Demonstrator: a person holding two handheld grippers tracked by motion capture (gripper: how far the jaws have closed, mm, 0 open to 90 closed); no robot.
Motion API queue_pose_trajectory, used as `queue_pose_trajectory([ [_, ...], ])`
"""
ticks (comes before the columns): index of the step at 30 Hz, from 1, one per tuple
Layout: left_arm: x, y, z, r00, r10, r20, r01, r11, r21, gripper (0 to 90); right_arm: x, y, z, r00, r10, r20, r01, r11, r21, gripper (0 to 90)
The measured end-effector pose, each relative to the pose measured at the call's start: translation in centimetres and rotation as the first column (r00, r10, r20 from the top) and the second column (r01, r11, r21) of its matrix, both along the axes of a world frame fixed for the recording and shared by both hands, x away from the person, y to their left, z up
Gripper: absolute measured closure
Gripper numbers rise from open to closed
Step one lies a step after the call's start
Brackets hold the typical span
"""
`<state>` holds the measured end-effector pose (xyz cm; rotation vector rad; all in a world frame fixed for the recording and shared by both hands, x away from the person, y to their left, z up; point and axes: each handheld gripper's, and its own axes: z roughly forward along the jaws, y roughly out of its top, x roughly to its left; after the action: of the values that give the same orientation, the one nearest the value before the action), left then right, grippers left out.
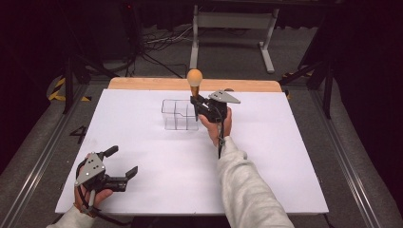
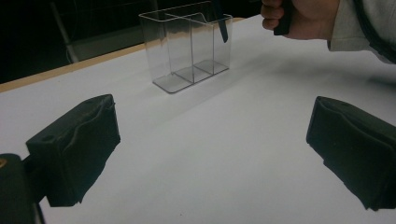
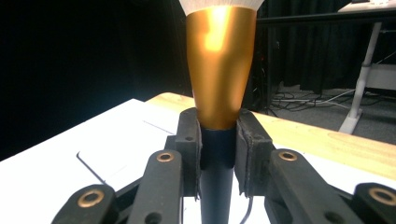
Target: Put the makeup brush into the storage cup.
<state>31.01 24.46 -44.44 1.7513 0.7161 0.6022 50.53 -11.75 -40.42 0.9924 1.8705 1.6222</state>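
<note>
Resting near the front left edge of the white table sheet (image 1: 142, 190), the left gripper (image 1: 122, 162) has its jaws spread wide, nothing between them. Farther back, the right gripper (image 1: 194, 100) is clamped on the dark handle of a makeup brush with gold ferrule and pale rounded head (image 1: 194, 80), upright above the clear plastic three-compartment organiser (image 1: 178, 115), handle tip inside one end compartment.

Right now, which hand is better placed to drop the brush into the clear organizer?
Right. The right gripper already clamps the brush upright at the organizer; the left gripper sits open and empty near the table's front edge.
</note>
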Motion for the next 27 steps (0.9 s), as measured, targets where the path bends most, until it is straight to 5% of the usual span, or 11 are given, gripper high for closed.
queue_pose_trajectory([
  [27,0.1,-0.2,-0.1,0.9999,-0.004,-0.014,0.004,0.9998,0.017,3.5,-1.6,-0.5,-1.1,0.9999,-0.012,-0.003,0.012,0.9973,-0.073,68.4],
])
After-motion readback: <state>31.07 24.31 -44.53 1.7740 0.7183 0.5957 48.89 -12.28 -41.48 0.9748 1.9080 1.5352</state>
